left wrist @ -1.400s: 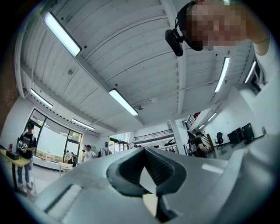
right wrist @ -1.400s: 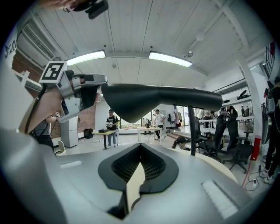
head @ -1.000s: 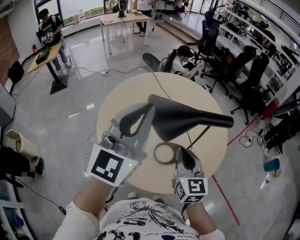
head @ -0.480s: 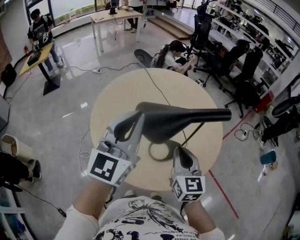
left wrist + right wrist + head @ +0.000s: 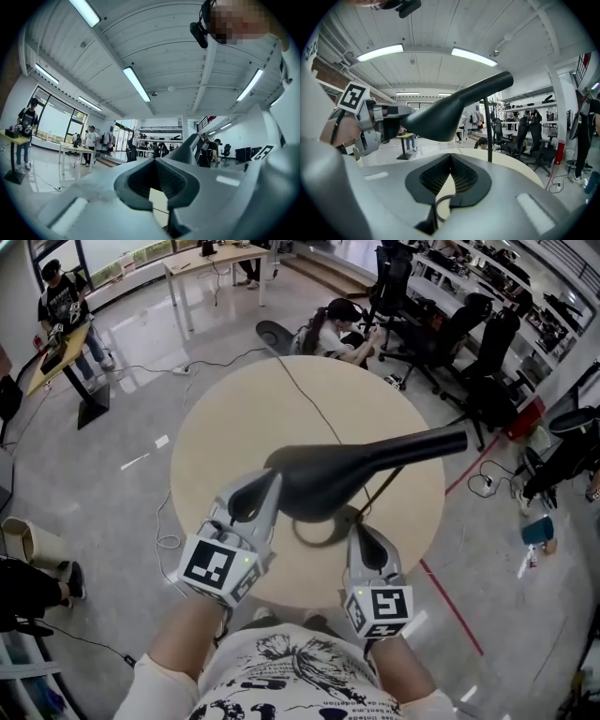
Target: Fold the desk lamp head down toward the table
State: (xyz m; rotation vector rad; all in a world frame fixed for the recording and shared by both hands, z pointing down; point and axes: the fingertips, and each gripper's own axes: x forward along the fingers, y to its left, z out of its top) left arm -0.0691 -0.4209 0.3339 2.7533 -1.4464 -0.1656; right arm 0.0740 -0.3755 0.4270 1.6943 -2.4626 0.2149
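Note:
A black desk lamp stands on the round wooden table (image 5: 234,418). Its long head (image 5: 328,479) hangs over the table with the wide end low at the left and the narrow end raised to the right. A thin stem (image 5: 380,493) runs down to the ring base (image 5: 311,541). My left gripper (image 5: 272,482) is shut, nothing between its jaws, tips against the head's wide end. My right gripper (image 5: 361,529) is shut, tips at the ring's right edge. In the right gripper view the head (image 5: 450,112) sits above the shut jaws and the left gripper (image 5: 379,123) touches its end.
A thin black cable (image 5: 300,395) crosses the table toward the far edge. A person sits on the floor just beyond the table (image 5: 328,329). Office chairs (image 5: 431,324) crowd the right, and a standing desk (image 5: 61,343) stands at the far left.
The lamp head has tipped: its wide left end has gone down with my left gripper against it, and its narrow right end has risen. The right gripper stays by the ring base.

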